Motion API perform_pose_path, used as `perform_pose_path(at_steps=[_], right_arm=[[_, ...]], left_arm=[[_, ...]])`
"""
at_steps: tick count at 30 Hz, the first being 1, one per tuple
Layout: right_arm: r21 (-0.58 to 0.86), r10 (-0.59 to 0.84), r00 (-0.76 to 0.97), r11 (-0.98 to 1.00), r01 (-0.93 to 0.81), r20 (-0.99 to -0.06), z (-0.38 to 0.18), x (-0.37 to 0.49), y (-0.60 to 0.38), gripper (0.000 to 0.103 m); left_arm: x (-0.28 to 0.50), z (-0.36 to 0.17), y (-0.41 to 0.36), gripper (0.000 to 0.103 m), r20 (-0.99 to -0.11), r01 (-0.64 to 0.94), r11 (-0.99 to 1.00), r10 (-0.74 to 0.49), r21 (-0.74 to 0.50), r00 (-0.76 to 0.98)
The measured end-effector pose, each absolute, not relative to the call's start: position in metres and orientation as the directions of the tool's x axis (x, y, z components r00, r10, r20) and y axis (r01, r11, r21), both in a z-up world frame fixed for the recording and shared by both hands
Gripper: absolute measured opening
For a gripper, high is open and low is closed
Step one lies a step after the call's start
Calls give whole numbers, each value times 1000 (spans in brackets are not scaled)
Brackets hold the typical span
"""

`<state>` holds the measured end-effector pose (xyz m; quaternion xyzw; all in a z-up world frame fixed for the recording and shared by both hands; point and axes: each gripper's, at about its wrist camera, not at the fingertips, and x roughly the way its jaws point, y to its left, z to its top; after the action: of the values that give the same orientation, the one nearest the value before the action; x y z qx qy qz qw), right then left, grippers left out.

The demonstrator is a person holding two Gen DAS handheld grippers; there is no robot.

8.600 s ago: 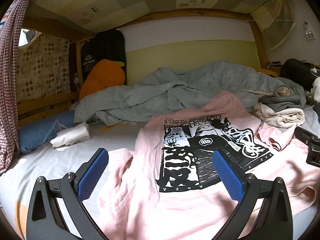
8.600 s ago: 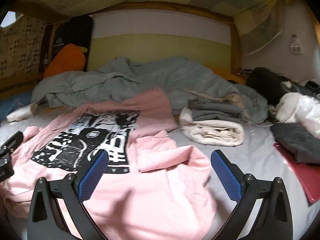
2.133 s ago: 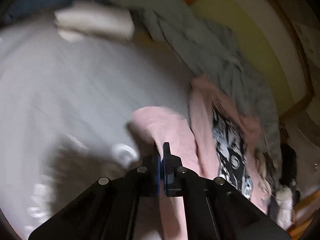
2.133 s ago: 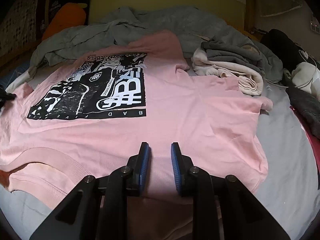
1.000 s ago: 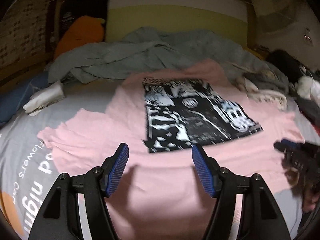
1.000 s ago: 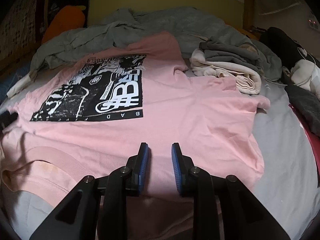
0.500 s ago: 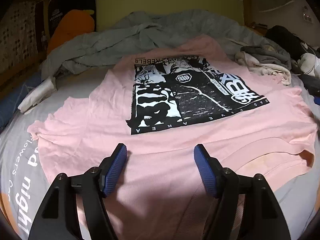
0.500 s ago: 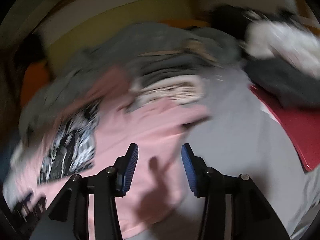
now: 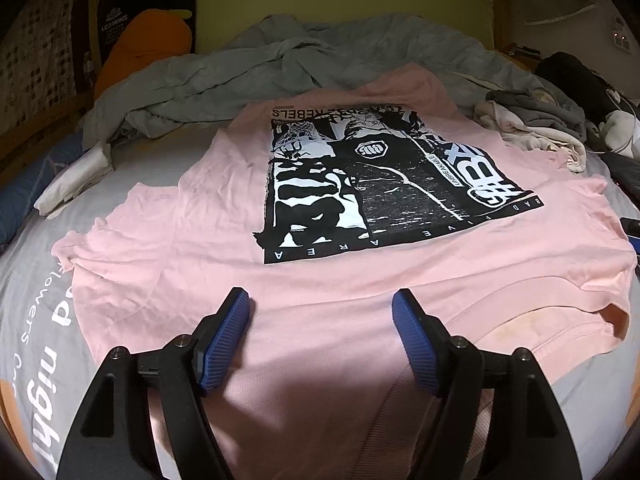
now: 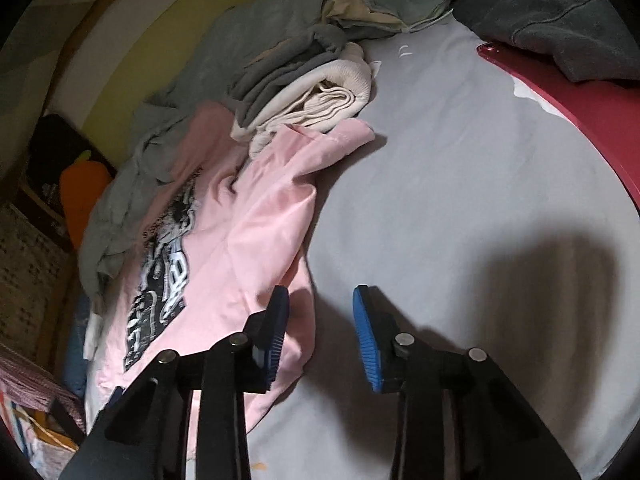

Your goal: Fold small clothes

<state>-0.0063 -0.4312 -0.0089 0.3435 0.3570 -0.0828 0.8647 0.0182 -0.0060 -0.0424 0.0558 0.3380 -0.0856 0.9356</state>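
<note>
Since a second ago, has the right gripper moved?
Yes. The right gripper swung right off the pink t-shirt, now over the grey sheet by its sleeve edge.

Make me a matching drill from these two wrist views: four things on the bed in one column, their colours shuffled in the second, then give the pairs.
Things:
1. T-shirt spread flat on the bed
2. Crumpled blanket beyond the T-shirt
3. Plush cushion at the far left
4. Flat item at the right edge, under dark clothing

Colours:
A. Orange
B. Dark red
C. Pink
D. Grey-green

Pairs: 1-C, 2-D, 3-A, 4-B
</note>
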Motion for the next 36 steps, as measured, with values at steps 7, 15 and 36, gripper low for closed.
perform_pose_path(at_steps=[7,15,36], right_arm=[[553,101,747,738,387,-657,-11,-5,-433,0],[433,5,741,814,387,-672,-2,-55,-404,0],[591,49,781,684,428,-623,4,54,-476,5]], left_arm=[[18,-43,-6,73,-642,197,979,-122,47,757],[21,-43,-5,74,-646,195,979,-116,53,754],[9,-28,0,74,-585,203,978,-137,49,800]])
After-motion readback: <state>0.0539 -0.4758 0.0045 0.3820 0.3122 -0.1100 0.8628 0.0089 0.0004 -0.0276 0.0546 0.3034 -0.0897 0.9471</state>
